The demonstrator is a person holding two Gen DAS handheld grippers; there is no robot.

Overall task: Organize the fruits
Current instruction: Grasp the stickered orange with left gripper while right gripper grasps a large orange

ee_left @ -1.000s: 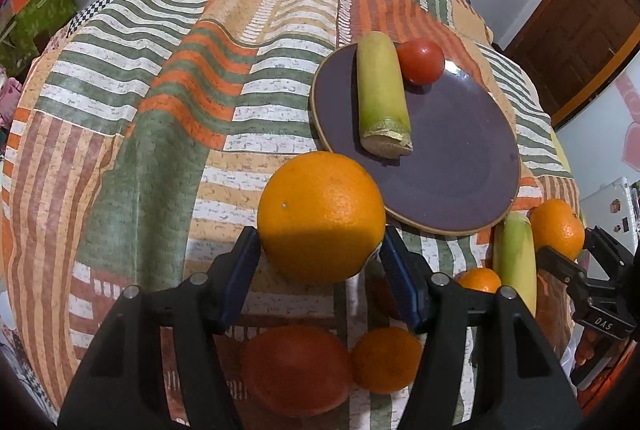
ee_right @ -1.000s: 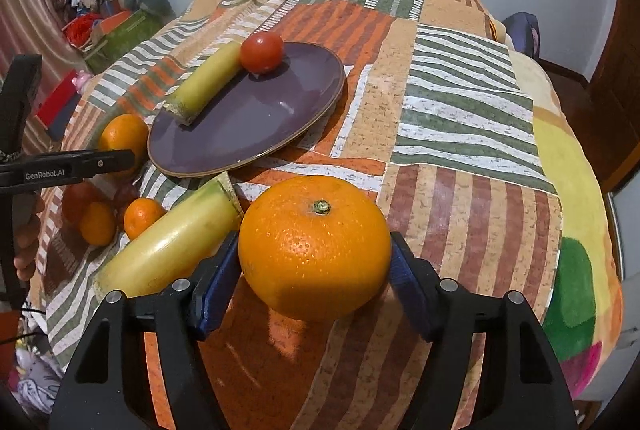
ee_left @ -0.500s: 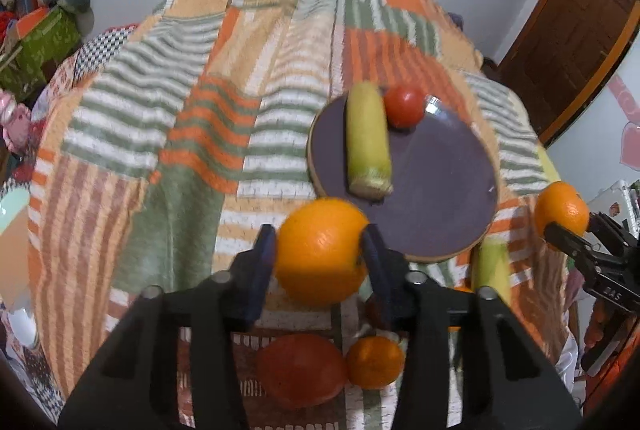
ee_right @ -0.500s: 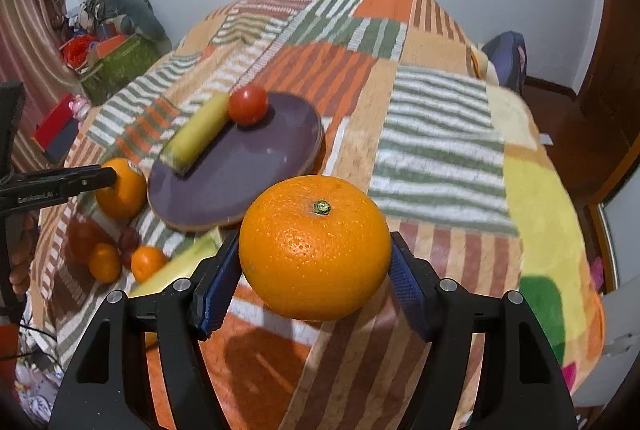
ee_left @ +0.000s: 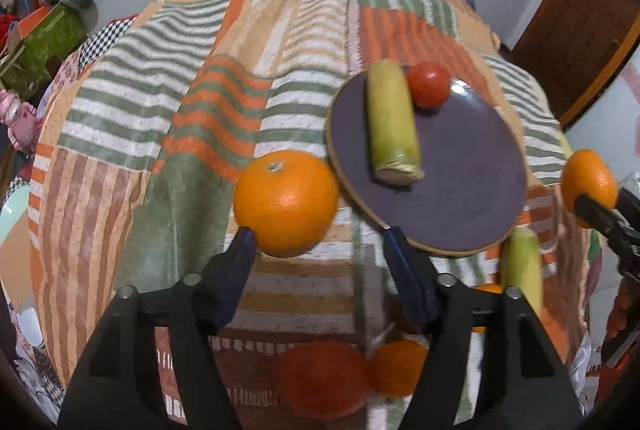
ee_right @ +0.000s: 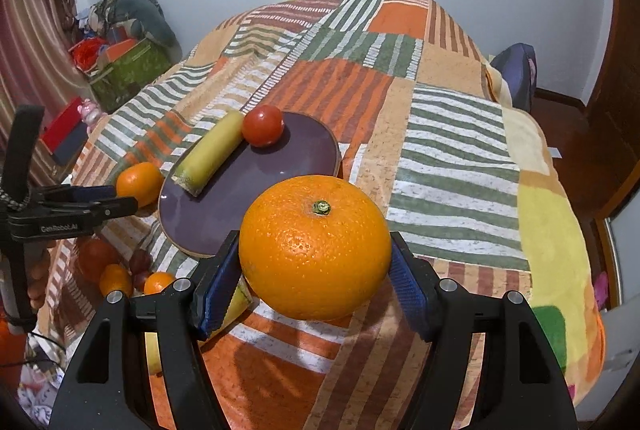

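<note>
On the round dark purple plate lie one corn cob and a red tomato. The left gripper, its jaws opening, is releasing a large orange. The right gripper clamps another big orange. Several fruits remain on the patchwork bedspread.

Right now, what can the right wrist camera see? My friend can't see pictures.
The right claw grips a big orange above a striped blanket. Behind it, a purple plate holds a yellow-green corn cob and a red tomato.
</note>
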